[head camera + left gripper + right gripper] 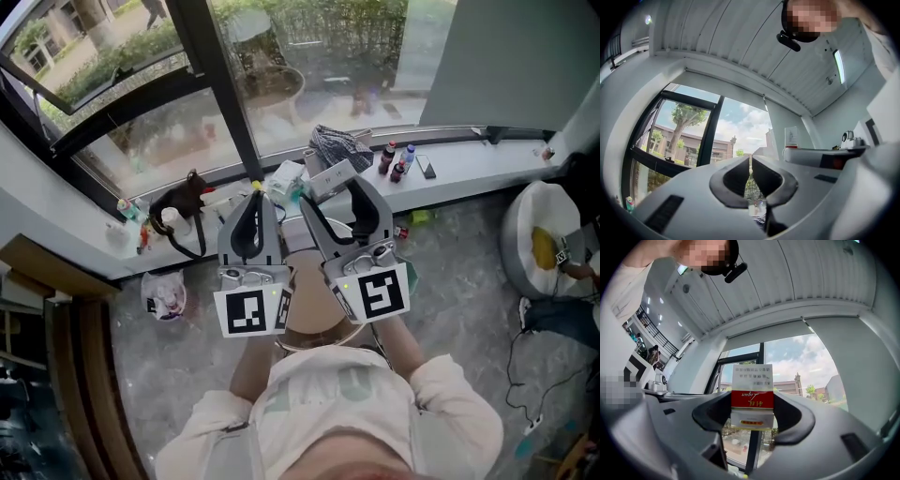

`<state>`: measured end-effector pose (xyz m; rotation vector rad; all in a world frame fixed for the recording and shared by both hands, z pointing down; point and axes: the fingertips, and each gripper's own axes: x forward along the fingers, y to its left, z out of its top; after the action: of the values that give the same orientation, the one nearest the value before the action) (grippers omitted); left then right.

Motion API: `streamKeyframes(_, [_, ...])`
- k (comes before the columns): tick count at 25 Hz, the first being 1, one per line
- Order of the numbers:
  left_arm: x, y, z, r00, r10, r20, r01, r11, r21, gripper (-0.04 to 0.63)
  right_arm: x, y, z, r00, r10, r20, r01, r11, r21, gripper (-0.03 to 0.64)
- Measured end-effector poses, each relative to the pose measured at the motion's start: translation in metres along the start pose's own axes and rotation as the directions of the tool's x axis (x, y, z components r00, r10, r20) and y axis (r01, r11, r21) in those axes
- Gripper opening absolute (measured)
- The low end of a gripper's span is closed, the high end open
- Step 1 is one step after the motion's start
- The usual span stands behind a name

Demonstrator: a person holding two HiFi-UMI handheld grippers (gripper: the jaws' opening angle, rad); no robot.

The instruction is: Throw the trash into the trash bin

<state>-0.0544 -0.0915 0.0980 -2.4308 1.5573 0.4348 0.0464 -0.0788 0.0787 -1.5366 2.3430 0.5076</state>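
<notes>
The right hand-held gripper is clamping a red-and-white packet between its jaws and pointing upward, while the left hand-held gripper is riding beside it, jaws nearly together and empty. The brown round container just below them is probably the bin. The person is best off tipping the packet down over its mouth before letting go.

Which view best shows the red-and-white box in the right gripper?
The right gripper view: the red-and-white box sits centre, clamped between the right gripper's jaws, print visible. The head view shows only a pale side; the left gripper view catches it small, off to the side.
</notes>
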Motion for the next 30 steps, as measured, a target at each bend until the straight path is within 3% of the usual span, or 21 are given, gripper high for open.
streamKeyframes(5, [0.018,-0.039,-0.037,0.998,-0.059,-0.021,0.057,0.994,-0.096,0.012,-0.019,-0.037,-0.015,0.997,-0.047,-0.058,0.048,0.999,0.009,0.281])
streamKeyframes(9, [0.067,-0.094,-0.078,0.985,-0.161,-0.067,0.145,0.969,-0.199,0.012,-0.030,-0.102,-0.034,0.984,-0.129,-0.124,0.128,0.992,-0.017,0.281])
streamKeyframes(16, [0.121,-0.237,-0.112,0.922,-0.382,-0.058,0.349,0.889,-0.295,0.012,-0.105,-0.228,-0.045,0.918,-0.350,-0.186,0.342,0.937,-0.076,0.281])
streamKeyframes(21, [0.147,-0.332,-0.127,0.875,-0.483,-0.040,0.451,0.842,-0.295,0.012,-0.163,-0.306,-0.046,0.867,-0.452,-0.209,0.429,0.891,-0.148,0.281])
streamKeyframes(26, [0.158,-0.390,-0.149,0.849,-0.526,-0.050,0.489,0.818,-0.304,0.012,-0.196,-0.353,-0.060,0.844,-0.482,-0.236,0.459,0.876,-0.148,0.281])
streamKeyframes(30, [0.156,-0.403,-0.192,0.841,-0.533,-0.098,0.462,0.800,-0.383,0.012,-0.213,-0.371,-0.096,0.828,-0.490,-0.271,0.484,0.870,-0.096,0.281])
